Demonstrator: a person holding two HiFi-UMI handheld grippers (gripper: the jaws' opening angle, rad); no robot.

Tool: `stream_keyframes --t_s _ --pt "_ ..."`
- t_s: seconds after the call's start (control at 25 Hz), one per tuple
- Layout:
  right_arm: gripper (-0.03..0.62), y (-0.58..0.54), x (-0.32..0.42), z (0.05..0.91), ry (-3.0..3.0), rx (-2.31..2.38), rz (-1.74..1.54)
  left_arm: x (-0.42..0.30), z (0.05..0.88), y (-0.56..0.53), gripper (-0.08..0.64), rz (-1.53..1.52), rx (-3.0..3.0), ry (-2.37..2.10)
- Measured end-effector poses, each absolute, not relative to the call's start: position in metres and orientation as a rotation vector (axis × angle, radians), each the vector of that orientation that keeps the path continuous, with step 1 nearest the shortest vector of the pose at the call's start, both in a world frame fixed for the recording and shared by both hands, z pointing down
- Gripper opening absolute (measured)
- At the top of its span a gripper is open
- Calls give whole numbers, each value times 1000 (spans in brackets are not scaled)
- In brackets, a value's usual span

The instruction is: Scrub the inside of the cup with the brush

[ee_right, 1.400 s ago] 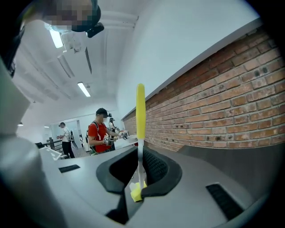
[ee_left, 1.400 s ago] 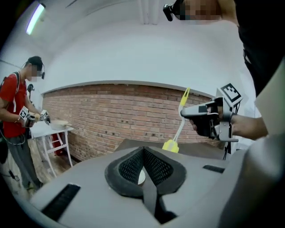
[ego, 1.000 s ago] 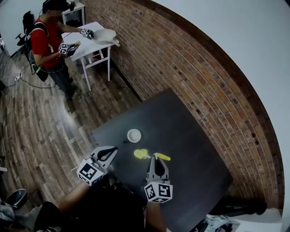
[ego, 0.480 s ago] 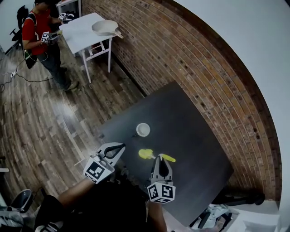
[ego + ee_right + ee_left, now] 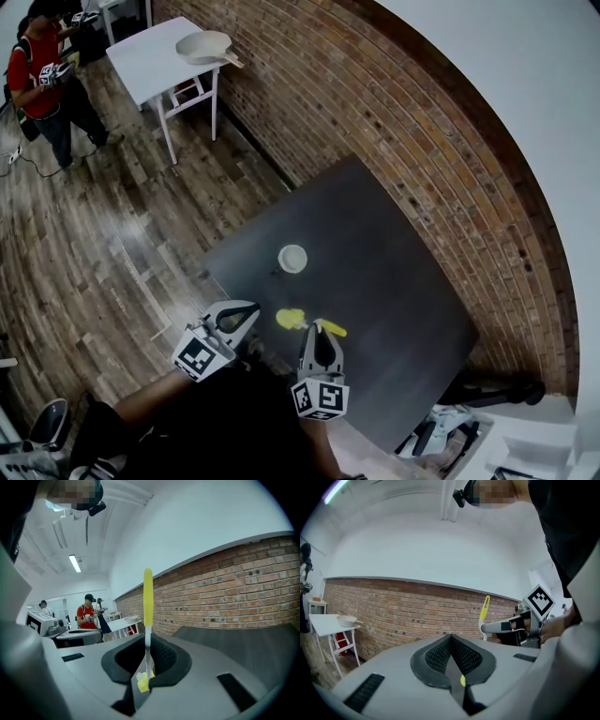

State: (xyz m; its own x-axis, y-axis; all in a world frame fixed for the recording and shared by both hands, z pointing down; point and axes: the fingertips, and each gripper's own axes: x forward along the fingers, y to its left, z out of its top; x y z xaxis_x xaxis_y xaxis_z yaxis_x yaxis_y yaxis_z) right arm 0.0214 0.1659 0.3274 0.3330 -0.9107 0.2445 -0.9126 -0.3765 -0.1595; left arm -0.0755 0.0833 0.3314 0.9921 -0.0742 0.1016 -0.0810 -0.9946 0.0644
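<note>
A small white cup (image 5: 292, 258) stands upright on the black table (image 5: 394, 281), near its left edge and beyond both grippers. My right gripper (image 5: 317, 327) (image 5: 149, 640) is shut on the white stem of a brush (image 5: 148, 597). The brush's yellow end sticks out past the jaws (image 5: 335, 329) and shows upright in the left gripper view (image 5: 486, 609). A yellow lump (image 5: 290, 320) sits just left of the right jaws; I cannot tell whether it belongs to the brush. My left gripper (image 5: 247, 312) (image 5: 451, 636) hovers at the near table edge, jaws closed, holding nothing. The cup is outside both gripper views.
A brick wall (image 5: 375, 122) runs along the table's far side. Across the wooden floor (image 5: 103, 225) a white table (image 5: 150, 66) carries a pale pan (image 5: 202, 45), with a person in red (image 5: 42, 75) beside it. Gear lies on the floor at the lower right (image 5: 450, 433).
The head view has shifted, so the far white table and the person in red now sit nearer the top left. Both grippers hold about the same places, and the cup has not moved.
</note>
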Motion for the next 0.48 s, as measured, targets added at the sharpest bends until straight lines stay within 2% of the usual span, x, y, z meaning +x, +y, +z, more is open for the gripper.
stream_keyframes --t_s 0.48 --pt "49 166 36 328 -1718 2549 446 -56 335 90 32 173 3085 -52"
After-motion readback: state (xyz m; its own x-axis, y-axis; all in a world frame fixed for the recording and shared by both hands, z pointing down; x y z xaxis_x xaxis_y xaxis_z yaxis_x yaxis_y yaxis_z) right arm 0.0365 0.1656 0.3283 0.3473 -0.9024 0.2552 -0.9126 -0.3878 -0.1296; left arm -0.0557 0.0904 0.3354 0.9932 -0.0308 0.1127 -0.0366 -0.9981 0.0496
